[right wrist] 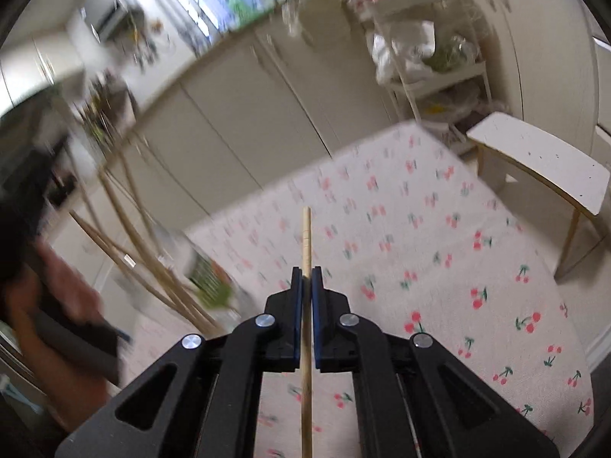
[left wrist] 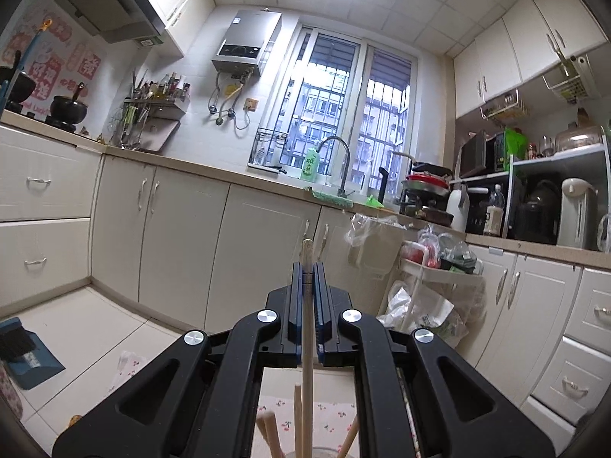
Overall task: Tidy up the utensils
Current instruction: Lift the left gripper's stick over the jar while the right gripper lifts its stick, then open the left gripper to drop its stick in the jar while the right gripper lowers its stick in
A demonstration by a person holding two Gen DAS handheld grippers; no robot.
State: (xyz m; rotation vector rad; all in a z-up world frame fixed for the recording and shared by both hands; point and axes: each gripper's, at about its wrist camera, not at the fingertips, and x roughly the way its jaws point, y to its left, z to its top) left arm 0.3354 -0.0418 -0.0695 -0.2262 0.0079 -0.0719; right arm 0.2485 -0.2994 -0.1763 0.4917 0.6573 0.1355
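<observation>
Between each gripper's clamped pads, one chopstick: left gripper [left wrist: 307,267], right gripper [right wrist: 306,273]; lower ends cut off.

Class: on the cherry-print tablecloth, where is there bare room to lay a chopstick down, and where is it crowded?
Free: the cloth ahead and right of the right gripper, toward the stool. Crowded: left, by the chopstick bundle.

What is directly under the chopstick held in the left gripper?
Under the left gripper and its chopstick: more chopsticks standing in a container, cherry-print cloth behind. The gripper body hides the container's base.
</observation>
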